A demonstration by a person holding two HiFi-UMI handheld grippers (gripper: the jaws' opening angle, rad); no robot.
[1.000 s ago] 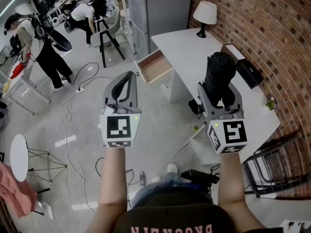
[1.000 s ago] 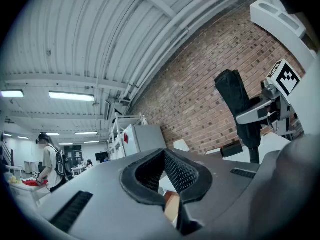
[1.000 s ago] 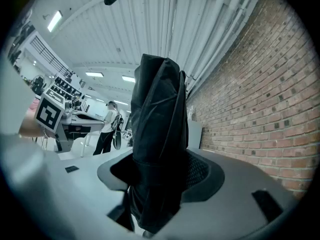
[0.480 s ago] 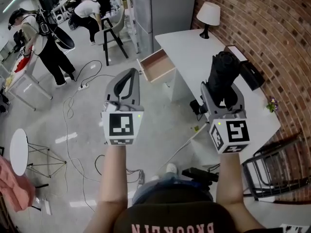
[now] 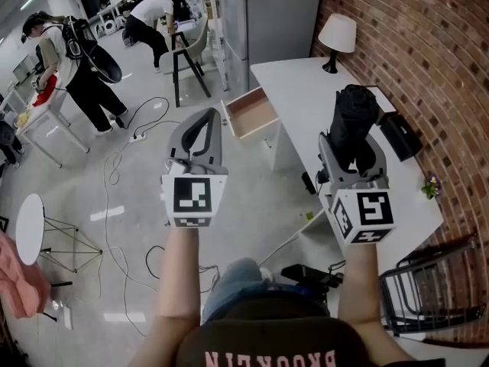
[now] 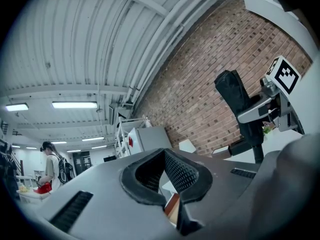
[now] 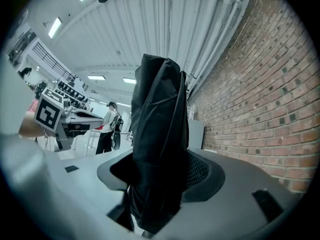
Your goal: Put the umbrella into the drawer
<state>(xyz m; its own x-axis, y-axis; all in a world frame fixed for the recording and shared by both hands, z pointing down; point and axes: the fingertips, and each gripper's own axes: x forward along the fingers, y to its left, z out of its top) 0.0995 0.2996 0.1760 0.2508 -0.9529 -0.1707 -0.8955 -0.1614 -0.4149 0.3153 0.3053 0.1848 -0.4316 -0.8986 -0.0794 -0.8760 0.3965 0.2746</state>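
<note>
Both tongs have neared the tabletop's (image 5: 306, 90) drawer (image 5: 252, 115), ahead-left of right tongs (image 5: 353, 145) pinching the upright umbrella (image 5: 354, 113); left tongs (image 5: 201, 121) pressed together.

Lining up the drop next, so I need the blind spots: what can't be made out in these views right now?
- Umbrella, its handle end: head view, hidden behind the right gripper; right gripper view, too dark to pick out low between the jaws.
- Drawer, its rear: head view, hidden under the desk top.
- Black item by the brick wall: head view, too small to identify.
</note>
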